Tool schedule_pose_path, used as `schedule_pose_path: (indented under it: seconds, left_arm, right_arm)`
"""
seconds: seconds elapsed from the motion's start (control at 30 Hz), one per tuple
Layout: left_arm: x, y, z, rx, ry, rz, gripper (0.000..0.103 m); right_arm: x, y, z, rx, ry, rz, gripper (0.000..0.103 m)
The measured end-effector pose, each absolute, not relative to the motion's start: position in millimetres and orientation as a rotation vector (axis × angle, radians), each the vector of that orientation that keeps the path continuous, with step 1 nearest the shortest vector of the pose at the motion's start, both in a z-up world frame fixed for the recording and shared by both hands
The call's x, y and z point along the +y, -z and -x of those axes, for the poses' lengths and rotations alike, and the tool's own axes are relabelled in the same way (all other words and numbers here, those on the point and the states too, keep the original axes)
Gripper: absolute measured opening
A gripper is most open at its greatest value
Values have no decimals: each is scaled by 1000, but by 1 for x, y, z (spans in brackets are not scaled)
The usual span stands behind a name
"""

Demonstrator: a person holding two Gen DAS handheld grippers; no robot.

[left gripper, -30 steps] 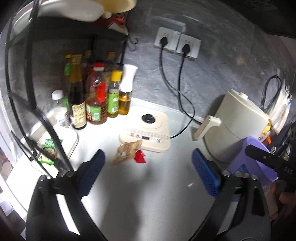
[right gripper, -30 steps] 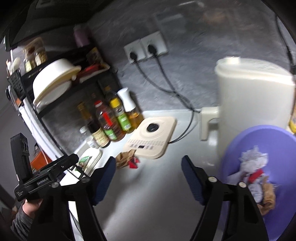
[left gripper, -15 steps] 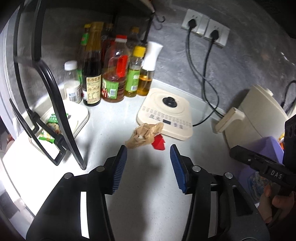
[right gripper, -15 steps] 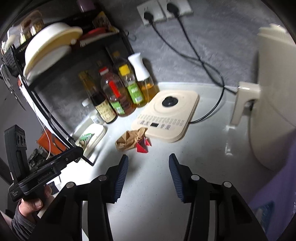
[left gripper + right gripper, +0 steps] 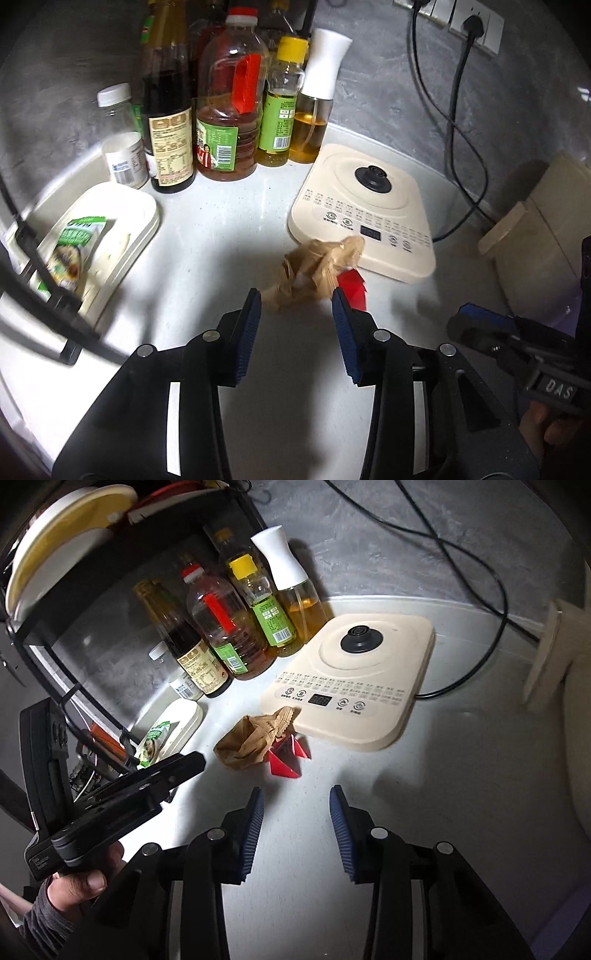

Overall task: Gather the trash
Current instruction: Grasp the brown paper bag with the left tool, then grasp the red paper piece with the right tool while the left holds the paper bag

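Note:
A crumpled brown paper wrapper (image 5: 314,271) lies on the white counter against the front edge of a cream appliance base (image 5: 364,206), with a red folded paper scrap (image 5: 354,288) beside it. My left gripper (image 5: 296,299) is open, its blue pads just short of the wrapper on either side. In the right wrist view the brown wrapper (image 5: 255,742) and red scrap (image 5: 286,757) lie ahead of my right gripper (image 5: 296,797), which is open, empty and a short way back. The left gripper body (image 5: 122,790) shows at the left there.
Several oil and sauce bottles (image 5: 225,103) stand at the back by a black rack (image 5: 74,635). A white tray with a green packet (image 5: 79,240) sits left. Black cables (image 5: 458,122) run to wall sockets. A cream appliance (image 5: 543,221) stands right.
Both grippers have moved in and down toward the brown wrapper and red scrap. Both sets of jaws have narrowed from wide open a second ago. The purple bin has left both views.

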State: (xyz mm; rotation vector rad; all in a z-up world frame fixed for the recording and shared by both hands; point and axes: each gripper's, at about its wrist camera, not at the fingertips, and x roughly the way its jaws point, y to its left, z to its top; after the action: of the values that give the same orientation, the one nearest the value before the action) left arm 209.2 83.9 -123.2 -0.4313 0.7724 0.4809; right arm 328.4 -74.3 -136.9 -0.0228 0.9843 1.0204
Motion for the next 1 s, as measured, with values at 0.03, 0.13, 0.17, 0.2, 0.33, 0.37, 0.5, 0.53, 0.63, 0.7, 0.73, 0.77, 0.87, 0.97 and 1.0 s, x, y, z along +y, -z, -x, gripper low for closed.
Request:
schedule_pose_path:
  seconds: [0.03,0.13,0.17,0.2,0.33,0.37,0.5,0.53,0.63,0.7,0.73,0.77,0.87,0.97,1.0]
  left_arm:
    - [86,126,-214,778,-479,432,40]
    - [89,134,-226,795,-476,424,40]
    - [91,138,-230,804,-475,423,40]
    - [93,141,-233,810,-473,429,40]
    - [95,154,-241,843,-473,432,32]
    - [95,153,-241,846,-472,433,26]
    - [93,147,-239,832,-478,434,13]
    - [93,145,-238,829,-482,438,13]
    - [93,139,-233,811,-498,438,13]
    - [94,137,-230,801,-510,435,13]
    - [95,136,-229,796,-517,437,13]
    - [96,136,-228,793,-520,441,13]
    - [99,137,-226,781,-525,450,13]
    - [99,139,-226,786,-519,456,13]
    - [98,139,-226,787,-515,458,13]
  right_arm:
    - [-70,139,-331,986,-1020,22,37]
    - [-63,144,-337,995,-1014,18,37]
    - [-61,145,-339,997,-1011,18,37]
    - [-60,146,-341,998,-1009,19,37]
    - [-57,152,-346,1009,-1004,17,37]
    - [-56,154,-348,1014,-1008,11,37]
    - [-48,159,-351,1022,-1015,8,37]
    - [-44,161,-351,1025,-1018,7,38]
    - [-33,164,-350,1028,-1038,12,38]
    - [-25,166,-348,1030,-1053,25,38]
    - [-19,169,-348,1035,-1060,35,38]
    - [-16,169,-348,1036,-1064,38,38]
    - [-4,173,-346,1030,-1082,58,38]
    - [5,180,-343,1031,-1118,93,13]
    - [5,179,-342,1019,-1116,100,12]
